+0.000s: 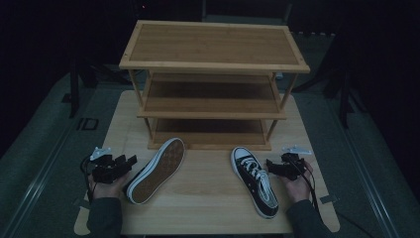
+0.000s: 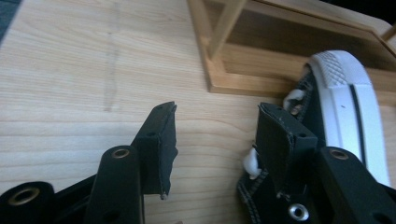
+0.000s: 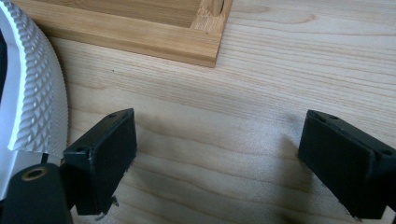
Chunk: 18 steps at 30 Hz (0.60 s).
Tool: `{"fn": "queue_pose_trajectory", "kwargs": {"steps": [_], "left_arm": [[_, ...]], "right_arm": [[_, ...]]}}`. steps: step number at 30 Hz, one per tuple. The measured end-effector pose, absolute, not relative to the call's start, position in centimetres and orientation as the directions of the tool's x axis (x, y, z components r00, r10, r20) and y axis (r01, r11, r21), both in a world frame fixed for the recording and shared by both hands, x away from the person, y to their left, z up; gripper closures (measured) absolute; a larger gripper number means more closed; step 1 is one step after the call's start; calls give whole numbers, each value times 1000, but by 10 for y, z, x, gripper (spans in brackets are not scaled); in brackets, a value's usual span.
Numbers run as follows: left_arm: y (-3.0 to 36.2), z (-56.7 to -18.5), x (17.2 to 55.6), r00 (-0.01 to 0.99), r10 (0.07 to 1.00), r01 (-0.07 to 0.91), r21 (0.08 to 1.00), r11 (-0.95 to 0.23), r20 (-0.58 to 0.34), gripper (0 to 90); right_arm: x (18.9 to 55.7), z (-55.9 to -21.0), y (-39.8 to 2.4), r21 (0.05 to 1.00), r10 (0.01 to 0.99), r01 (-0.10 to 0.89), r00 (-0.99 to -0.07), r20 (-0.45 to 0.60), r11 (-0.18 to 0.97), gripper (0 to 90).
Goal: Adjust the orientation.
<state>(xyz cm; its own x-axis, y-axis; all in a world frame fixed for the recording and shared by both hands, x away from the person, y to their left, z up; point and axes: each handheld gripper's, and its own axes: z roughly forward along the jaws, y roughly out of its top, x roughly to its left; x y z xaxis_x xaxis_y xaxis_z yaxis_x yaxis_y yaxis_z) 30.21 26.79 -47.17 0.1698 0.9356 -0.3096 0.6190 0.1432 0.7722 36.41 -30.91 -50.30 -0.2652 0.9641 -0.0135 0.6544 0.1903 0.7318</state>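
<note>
Two black sneakers with white soles lie on the wooden tabletop in front of a three-tier wooden shoe rack. The left sneaker lies on its side with its brown sole facing up. The right sneaker stands upright with its white laces on top. My left gripper rests open just left of the tipped sneaker. In the left gripper view bare wood shows between its jaws, and the sneaker's toe lies beside the right jaw. My right gripper is open just right of the upright sneaker, with nothing between its jaws. That sneaker's toe cap is at the left edge.
The rack's bottom frame lies just beyond both sneakers, and its corner post rises ahead of the left gripper. A person's hands hold the grippers near the table's front edge. Dark floor surrounds the table.
</note>
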Motion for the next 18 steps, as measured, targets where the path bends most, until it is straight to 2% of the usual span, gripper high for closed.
{"fn": "queue_pose_trajectory", "kwargs": {"steps": [18], "left_arm": [[250,-470,298,290,914,639,768,37,-285,587]], "right_arm": [[362,-503,-310,736,968,654,-250,-11,177,153]]}}
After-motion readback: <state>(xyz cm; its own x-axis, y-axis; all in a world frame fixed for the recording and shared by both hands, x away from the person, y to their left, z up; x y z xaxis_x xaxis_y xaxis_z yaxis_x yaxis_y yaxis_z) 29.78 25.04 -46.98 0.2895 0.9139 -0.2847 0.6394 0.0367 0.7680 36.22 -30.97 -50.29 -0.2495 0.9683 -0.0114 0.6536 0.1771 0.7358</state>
